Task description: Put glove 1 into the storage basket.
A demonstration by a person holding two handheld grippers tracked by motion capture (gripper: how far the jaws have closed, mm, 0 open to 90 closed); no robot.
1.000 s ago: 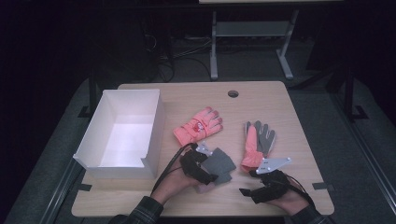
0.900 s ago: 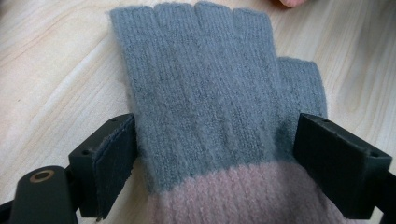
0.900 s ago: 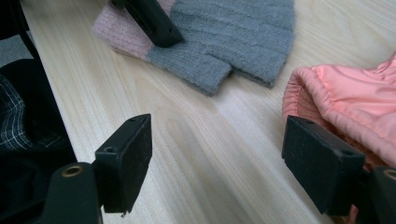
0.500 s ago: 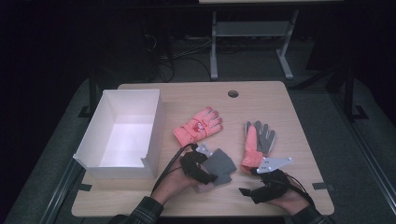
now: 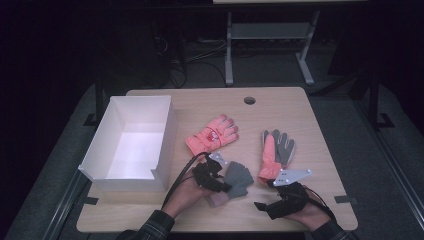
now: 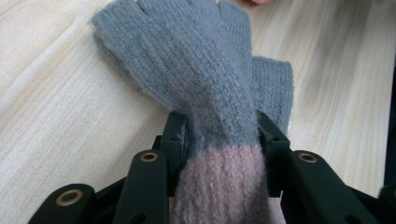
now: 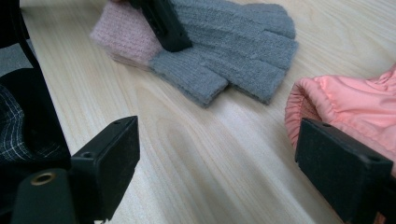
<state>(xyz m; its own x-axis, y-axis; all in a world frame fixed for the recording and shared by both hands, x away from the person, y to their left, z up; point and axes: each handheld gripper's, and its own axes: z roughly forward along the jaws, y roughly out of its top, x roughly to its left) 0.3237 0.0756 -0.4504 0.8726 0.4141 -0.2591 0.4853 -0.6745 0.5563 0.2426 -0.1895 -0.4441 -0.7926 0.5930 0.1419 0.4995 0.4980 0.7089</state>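
The left tool [image 5: 226, 181] has just been closing its jaws, and they now pinch the grey and pink knitted glove [image 5: 236, 180] from both sides, right where the grey hand part meets the pink cuff. In the left gripper view the wool [image 6: 219, 116] bunches between the two black jaws, the grey fingers fanning out ahead of the tool and the pink cuff running back under it. The glove lies flat on the worktop [image 5: 300, 120], fingers pointing away from the person.

The right tool [image 5: 272, 184] has just been opening its jaws a little further; they stand wide with nothing between them. In the right gripper view bare wood lies between the jaws, the knitted glove [image 7: 224, 56] sits ahead and to the left with the other tool's jaw across it, and the gathered cuff of a salmon glove with a grey palm [image 7: 345, 102] lies just beside the right-hand jaw.

Farther out from the left tool, ahead of it, a second salmon glove [image 5: 212, 134] rests back upward. Well to its left stands an open white box [image 5: 127, 142], near the worktop's left edge. Beyond both tools, near the far edge, the worktop has a round cable hole [image 5: 249, 100].
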